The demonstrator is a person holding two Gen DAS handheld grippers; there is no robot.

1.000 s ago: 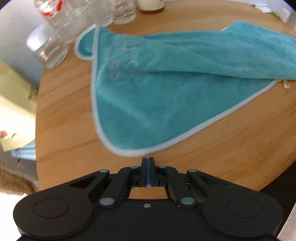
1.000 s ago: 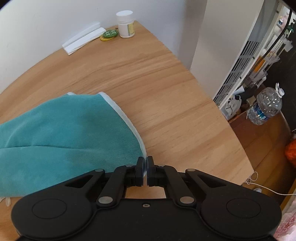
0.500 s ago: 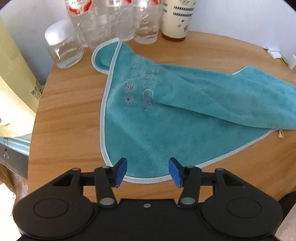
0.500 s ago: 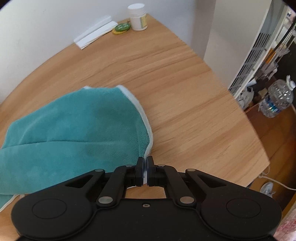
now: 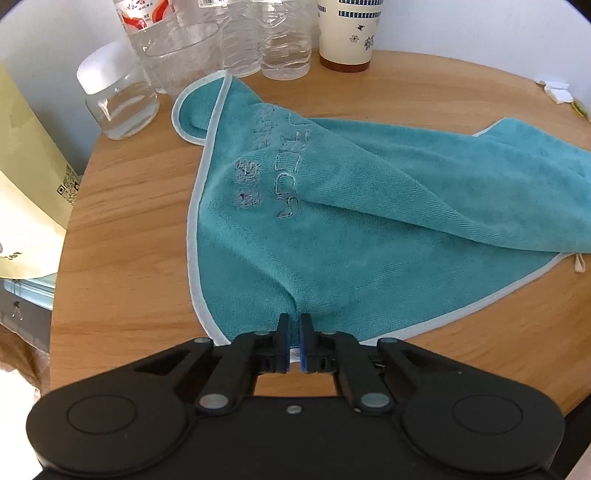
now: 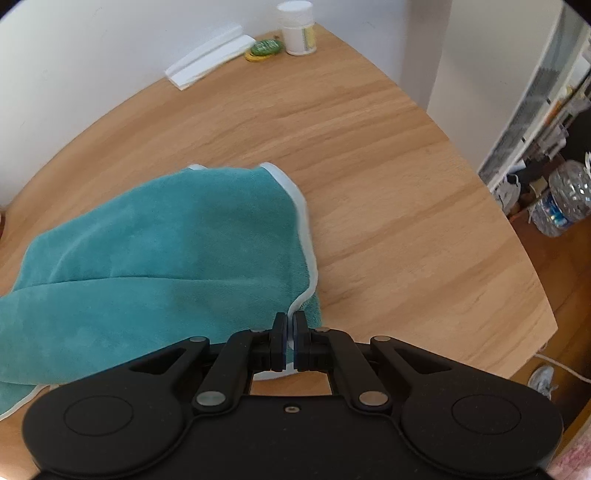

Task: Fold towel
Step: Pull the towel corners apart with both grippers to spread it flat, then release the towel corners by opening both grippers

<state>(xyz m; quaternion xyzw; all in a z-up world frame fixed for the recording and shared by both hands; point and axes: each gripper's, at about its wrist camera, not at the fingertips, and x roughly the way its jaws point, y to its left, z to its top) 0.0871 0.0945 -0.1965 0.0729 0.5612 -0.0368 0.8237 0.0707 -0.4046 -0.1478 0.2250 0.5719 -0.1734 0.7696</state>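
**Both jaws pinching the teal towel's near hem**

Where my left gripper (image 5: 294, 345) meets the towel (image 5: 369, 229), its blue-padded jaws are drawn close on the pale piped hem, and the plush teal cloth puckers into a small crease just above them. The towel is soft terry with a light binding all round and faint stitched lettering I cannot read. It lies on the round wooden counter (image 5: 129, 229), its long axis running from the rolled corner at the far left toward the right, where it runs out of this view. A thick fold crosses the right half, hiding what lies beneath. Behind it stand clear ribbed plastic bottles (image 5: 236, 40), cut off at the top, a glass jar (image 5: 118, 99) with a white lid, and a cream paper cup (image 5: 347, 37) printed with small flowers. A yellowish paper bag (image 5: 29, 192) shows off the counter's left edge.

From my right side, the right gripper (image 6: 290, 343) has its jaws pressed on the white-edged hem at the towel's near right corner; the strip of binding passes between them. Here the cloth humps up in a smooth, slightly blurred mound that stretches away leftward out of view. The counter's grain is bare beyond it. At the far edge sit a white pill bottle (image 6: 297, 27), a green round lid (image 6: 264, 48) and a folded white paper (image 6: 207, 61).
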